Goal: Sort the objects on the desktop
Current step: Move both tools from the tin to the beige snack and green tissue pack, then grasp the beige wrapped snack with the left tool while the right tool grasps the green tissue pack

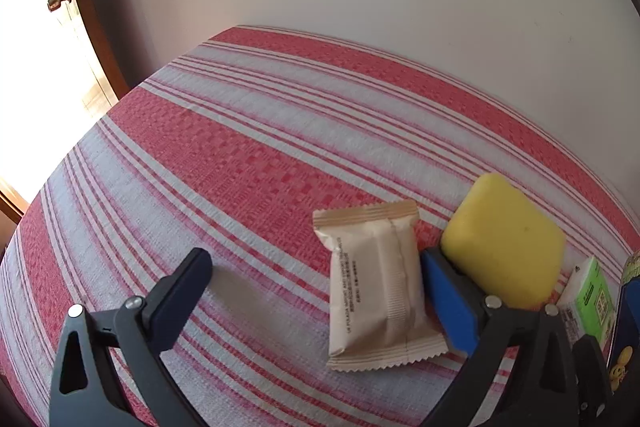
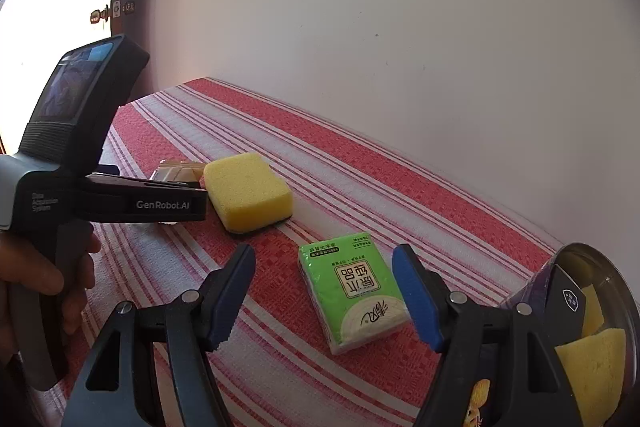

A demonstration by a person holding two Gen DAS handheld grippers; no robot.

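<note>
Right wrist view: your right claw (image 2: 324, 295) is spread around the tissue pack (image 2: 352, 295), not pinching yet. Left claw (image 1: 316, 299) is spread over the wrapper (image 1: 380, 291). Next, lower and squeeze.

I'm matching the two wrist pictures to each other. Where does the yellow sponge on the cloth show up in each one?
Left wrist view: yellow sponge at lower right, just behind the gripper's blue right finger, right of the beige packet.
Right wrist view: yellow sponge left of centre, beyond the open fingers, by the tip of the other gripper.
Shared landmark: the green tissue pack, nearer the camera than the sponge.
</note>
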